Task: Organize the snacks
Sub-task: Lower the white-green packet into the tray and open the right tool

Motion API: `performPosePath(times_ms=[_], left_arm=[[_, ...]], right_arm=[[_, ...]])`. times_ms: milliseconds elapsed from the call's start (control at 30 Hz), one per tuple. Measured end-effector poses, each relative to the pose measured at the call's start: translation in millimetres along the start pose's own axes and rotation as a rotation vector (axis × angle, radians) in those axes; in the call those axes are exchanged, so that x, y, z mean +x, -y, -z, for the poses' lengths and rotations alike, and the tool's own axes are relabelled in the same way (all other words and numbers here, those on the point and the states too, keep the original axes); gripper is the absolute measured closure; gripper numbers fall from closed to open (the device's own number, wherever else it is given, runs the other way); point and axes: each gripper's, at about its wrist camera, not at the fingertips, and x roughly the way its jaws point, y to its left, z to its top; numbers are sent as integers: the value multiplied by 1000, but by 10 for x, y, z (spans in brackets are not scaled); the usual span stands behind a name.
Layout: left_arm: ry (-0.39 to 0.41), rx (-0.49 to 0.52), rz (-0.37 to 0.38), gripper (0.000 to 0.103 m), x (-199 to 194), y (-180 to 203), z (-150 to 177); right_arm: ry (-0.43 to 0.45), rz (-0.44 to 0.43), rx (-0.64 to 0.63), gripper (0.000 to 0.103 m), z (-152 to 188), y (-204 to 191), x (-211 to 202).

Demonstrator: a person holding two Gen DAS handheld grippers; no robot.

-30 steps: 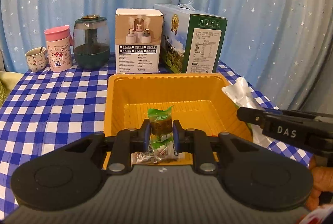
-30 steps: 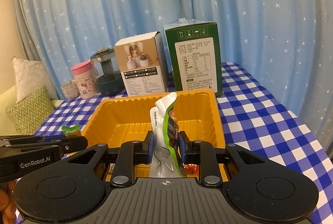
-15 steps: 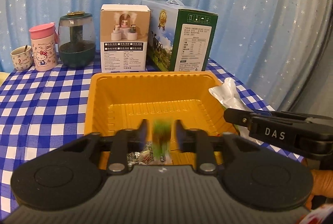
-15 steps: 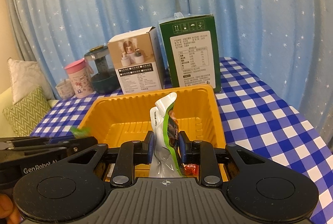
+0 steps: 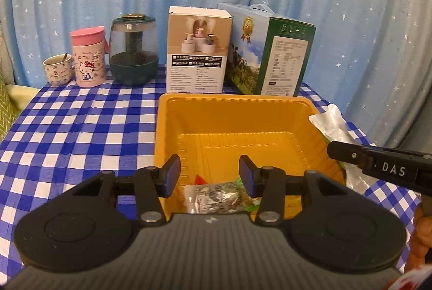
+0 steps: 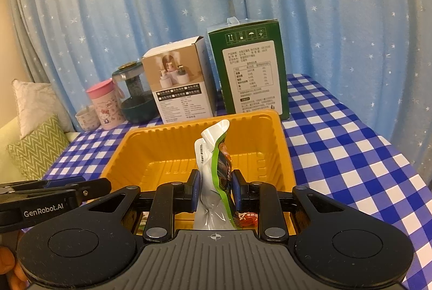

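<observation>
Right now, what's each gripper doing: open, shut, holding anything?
Left gripper: jaws opening, nothing between them; small snacks lie below in the yellow tray.
Right gripper: shut on a white and green snack pouch.

The right gripper (image 5: 378, 166) carries white letters "DAS" on its side, and the left gripper (image 6: 54, 198) reads "GenRobot.AI". The printed panels on the white box (image 5: 198, 50) and green carton (image 6: 249, 74) (small, dense print) are too fine to read.
</observation>
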Motion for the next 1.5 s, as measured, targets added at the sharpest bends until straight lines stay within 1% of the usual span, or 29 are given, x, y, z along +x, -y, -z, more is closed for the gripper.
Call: performPosePath(times_ms=[333, 800, 833, 900, 933, 967, 1167, 1500], left_arm=[[0, 5, 4, 58, -11, -13, 10], [-2, 5, -2, 56, -28, -69, 33], [-2, 5, -2, 56, -27, -71, 34], [-2, 6, -2, 56, -29, -75, 37], [-2, 6, -2, 56, -26, -70, 36], [-3, 6, -2, 56, -26, -71, 37], [-6, 12, -1, 56, -21, -53, 44], [-11, 24, -2, 55, -26, -11, 58]], right_arm=[[0, -19, -7, 78, 4, -91, 45], [-3, -42, 26, 78, 15, -91, 169], [-17, -45, 28, 77, 19, -85, 197], [-29, -43, 37, 69, 24, -66, 221], [-27, -39, 49, 61, 23, -45, 219], [-22, -35, 58, 56, 23, -27, 207], [5, -10, 97, 55, -14, 73, 140], [25, 0, 96, 54, -26, 106, 94]])
